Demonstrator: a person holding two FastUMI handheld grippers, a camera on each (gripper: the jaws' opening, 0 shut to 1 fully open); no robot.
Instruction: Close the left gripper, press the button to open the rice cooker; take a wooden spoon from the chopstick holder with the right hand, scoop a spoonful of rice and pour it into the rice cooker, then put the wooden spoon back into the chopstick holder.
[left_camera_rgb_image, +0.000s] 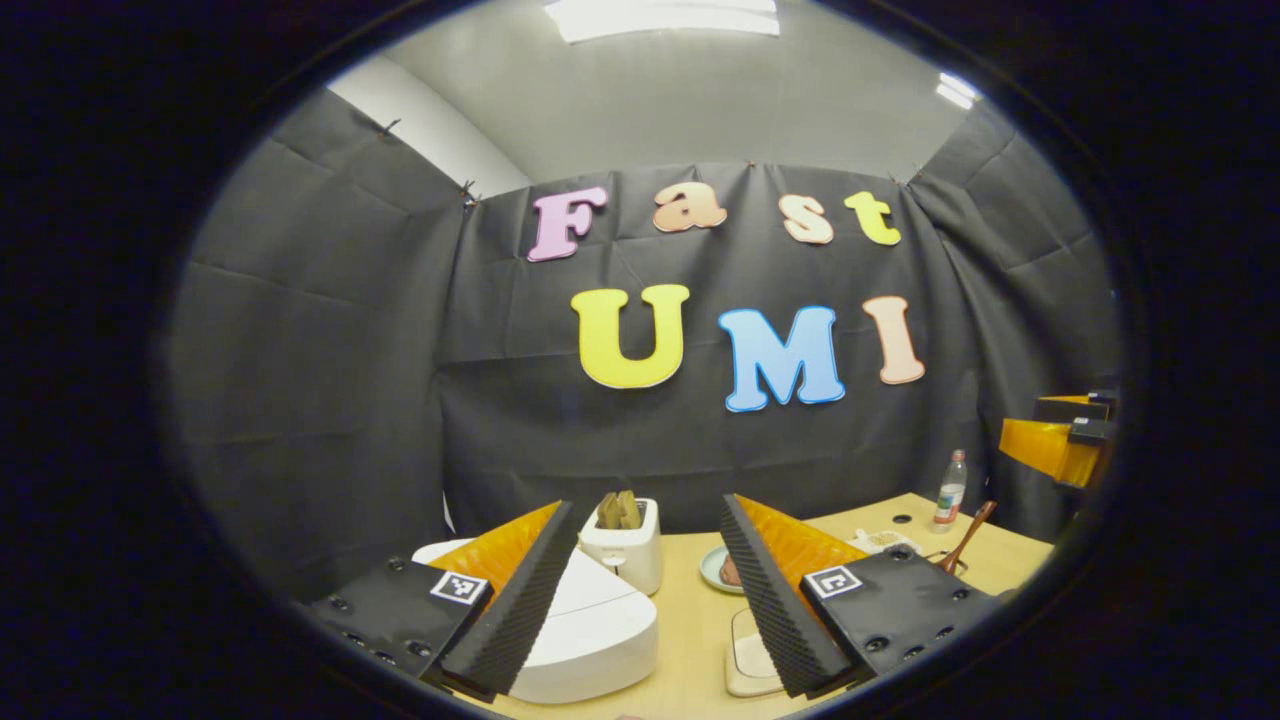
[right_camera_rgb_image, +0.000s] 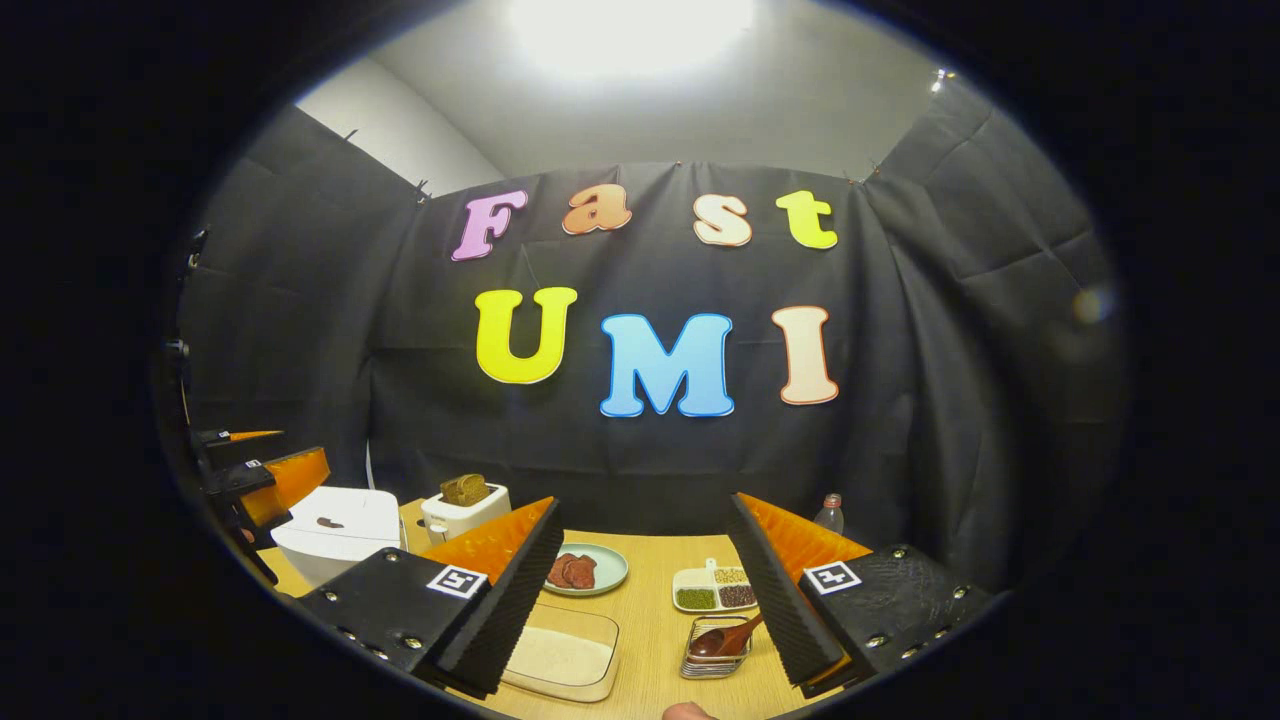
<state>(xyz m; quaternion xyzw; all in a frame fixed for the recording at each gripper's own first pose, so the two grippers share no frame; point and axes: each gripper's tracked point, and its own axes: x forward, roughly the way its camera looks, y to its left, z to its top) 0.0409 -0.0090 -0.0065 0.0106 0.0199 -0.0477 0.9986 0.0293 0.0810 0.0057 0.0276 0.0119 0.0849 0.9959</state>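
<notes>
The white rice cooker (left_camera_rgb_image: 590, 630) sits with its lid down, low between the fingers of my left gripper (left_camera_rgb_image: 645, 510), which is open and holds nothing. In the right gripper view the rice cooker (right_camera_rgb_image: 335, 530) is at the far left, with the left gripper (right_camera_rgb_image: 265, 480) hovering just beside it. My right gripper (right_camera_rgb_image: 644, 500) is open and empty above the table. Below it, a wooden spoon (right_camera_rgb_image: 725, 637) rests in the metal chopstick holder (right_camera_rgb_image: 712, 662) by the right finger. A glass container of rice (right_camera_rgb_image: 560, 660) lies near the left finger. The left gripper view shows the spoon (left_camera_rgb_image: 965, 540) far right.
A toaster (right_camera_rgb_image: 460, 510) with bread stands behind the cooker. A plate of meat (right_camera_rgb_image: 580, 570), a divided dish of beans (right_camera_rgb_image: 715, 590) and a bottle (right_camera_rgb_image: 828, 515) sit further back on the wooden table (right_camera_rgb_image: 650, 620). The right gripper (left_camera_rgb_image: 1060, 440) hangs at the right edge.
</notes>
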